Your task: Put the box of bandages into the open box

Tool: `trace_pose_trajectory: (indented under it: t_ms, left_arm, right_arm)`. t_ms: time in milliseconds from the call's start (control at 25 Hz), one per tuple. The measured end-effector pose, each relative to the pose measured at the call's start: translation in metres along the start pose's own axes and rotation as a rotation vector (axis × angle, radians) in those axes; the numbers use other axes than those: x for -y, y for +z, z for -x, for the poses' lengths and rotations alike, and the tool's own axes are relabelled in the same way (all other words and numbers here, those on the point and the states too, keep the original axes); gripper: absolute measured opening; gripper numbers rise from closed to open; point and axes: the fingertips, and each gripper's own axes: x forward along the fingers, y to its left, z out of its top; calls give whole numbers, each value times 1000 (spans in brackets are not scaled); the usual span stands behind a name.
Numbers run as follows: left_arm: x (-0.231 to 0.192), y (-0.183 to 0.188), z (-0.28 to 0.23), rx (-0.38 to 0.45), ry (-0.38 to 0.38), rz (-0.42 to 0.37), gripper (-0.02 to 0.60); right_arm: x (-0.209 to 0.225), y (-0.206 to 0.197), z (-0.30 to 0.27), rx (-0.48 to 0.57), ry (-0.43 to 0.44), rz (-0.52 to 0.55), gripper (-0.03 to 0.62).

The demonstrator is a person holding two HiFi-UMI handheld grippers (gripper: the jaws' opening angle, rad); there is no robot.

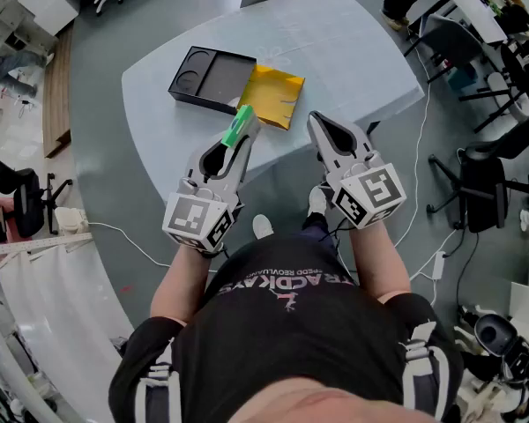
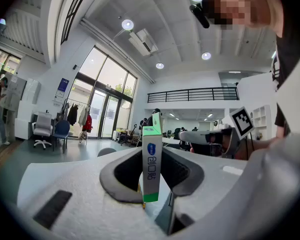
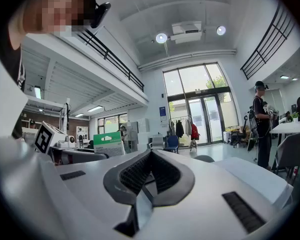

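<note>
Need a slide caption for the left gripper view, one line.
Left gripper clamps the green-and-white box of bandages between its pads, open office beyond.

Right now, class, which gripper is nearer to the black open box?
Left. The left gripper, holding the bandage box, is just short of the black open box; the right gripper is farther off to its right.

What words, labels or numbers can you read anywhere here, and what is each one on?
"TRACKDAYS": on the person's black shirt, seen upside down; the smaller line beside it is too small to read.
On the box of bandages: a blue logo and Korean lettering, too blurred to read.
On the blue sign in the left gripper view: too small to read.
</note>
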Motion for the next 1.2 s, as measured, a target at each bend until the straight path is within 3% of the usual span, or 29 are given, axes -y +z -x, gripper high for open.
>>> trace_pose_trajectory:
  t_ms: [760, 1200]
  left_arm:
    - [0, 4, 0, -1, -4, -12, 103]
    - [8, 8, -28, -2, 30, -3, 103]
  right_arm:
    - [-4, 7, -6, 7, 32, 14, 11]
    - [25, 17, -16, 11, 83, 13, 11]
